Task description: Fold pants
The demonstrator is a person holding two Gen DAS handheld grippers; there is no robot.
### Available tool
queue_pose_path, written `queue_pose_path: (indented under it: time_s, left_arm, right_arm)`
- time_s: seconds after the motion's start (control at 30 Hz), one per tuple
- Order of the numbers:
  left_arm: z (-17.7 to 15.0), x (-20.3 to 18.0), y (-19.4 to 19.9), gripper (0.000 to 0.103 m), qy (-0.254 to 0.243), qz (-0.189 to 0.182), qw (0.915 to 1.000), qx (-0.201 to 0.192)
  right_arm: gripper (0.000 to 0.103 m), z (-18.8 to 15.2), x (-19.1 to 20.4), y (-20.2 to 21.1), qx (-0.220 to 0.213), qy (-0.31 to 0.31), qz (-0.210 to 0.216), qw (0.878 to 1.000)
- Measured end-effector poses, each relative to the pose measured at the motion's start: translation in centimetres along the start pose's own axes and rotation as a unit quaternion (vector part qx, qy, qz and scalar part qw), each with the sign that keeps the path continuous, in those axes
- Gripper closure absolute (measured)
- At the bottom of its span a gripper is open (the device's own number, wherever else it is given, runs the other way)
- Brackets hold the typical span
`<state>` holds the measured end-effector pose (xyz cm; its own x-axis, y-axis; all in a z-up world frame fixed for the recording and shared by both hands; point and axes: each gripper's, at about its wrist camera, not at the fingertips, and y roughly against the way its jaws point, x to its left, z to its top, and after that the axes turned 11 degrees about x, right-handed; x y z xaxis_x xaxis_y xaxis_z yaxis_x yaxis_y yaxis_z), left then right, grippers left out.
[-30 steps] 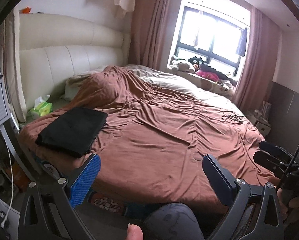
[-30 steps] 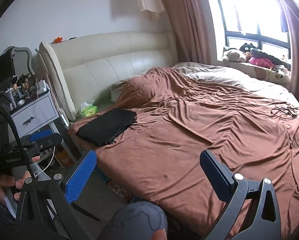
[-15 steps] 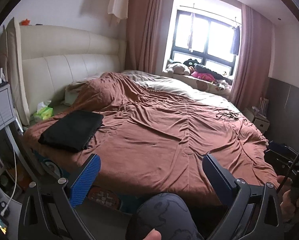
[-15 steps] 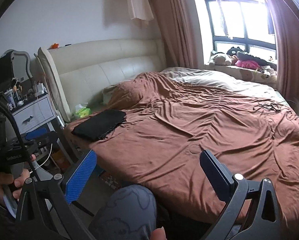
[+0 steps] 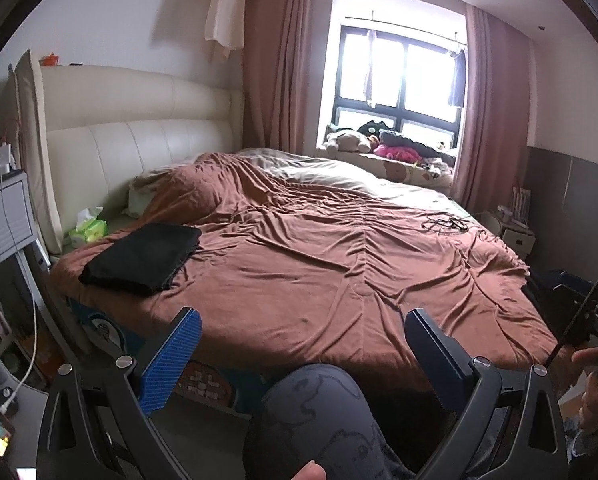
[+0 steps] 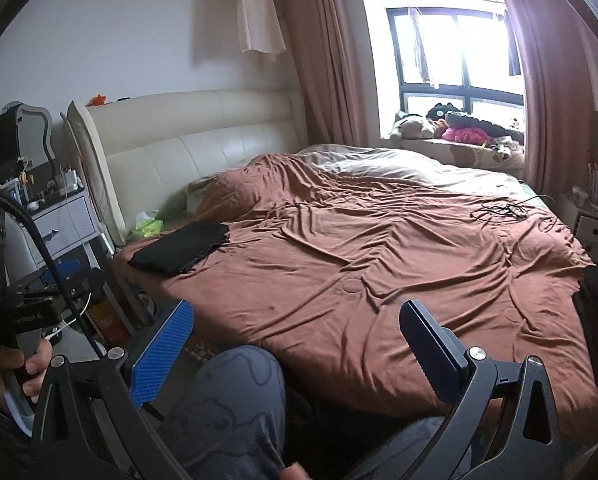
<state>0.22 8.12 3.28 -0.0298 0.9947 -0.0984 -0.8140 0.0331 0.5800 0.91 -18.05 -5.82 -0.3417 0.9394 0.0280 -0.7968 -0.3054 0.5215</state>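
From my left hand-held gripper (image 5: 303,344) I see both fingers spread wide with nothing between them, held off the near edge of the bed (image 5: 339,280). Far to its left stands a grey nightstand (image 5: 3,216) with a white cable hanging down its front. Ahead and to the left of this hand-held gripper, the black pants (image 5: 143,258) lie folded into a flat rectangle on the brown cover, close to the bed's left edge and well apart from the fingertips. Just beyond them, against the cream headboard (image 5: 139,136), sits a green tissue pack (image 5: 87,230). Directly below the fingers I see a knee in grey patterned fabric (image 5: 319,412). Ahead and to the right, a tangle of dark cable (image 5: 445,224) rests on the cover, and farther back plush toys (image 5: 375,142) line the window ledge.

My right hand-held gripper (image 6: 297,336) is released too, fingers wide apart and empty, also hovering off the bed's near edge. At its far left I see a hand (image 6: 15,376) gripping the other tool's handle. From here the pants (image 6: 181,246) again sit ahead and to the left, well apart from it.
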Motion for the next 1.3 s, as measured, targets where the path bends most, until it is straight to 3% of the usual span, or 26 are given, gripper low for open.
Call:
queue_pose_path:
  time_s: [0.3,0.43,1.3]
  left_arm:
    - [-2.2,-1.5,0.4,0.001,-0.007,-0.012,0.9999,0.003]
    - [-2.7,-1.7,0.5,0.001,-0.002,-0.016,0.9999,0.004]
    - [-3.3,-1.7,1.7,0.001,-0.004,-0.013,0.9999,-0.005]
  right_arm:
    - [0.0,-3.3,0.3,1.5,0.002,-0.014,-0.004,1.0]
    - [0.0,-3.7,1.0,2.0,-0.004,-0.001,-0.038,0.999]
    - [0.0,-4.6,1.6,2.3,-0.006,-0.007,-0.03,1.0]
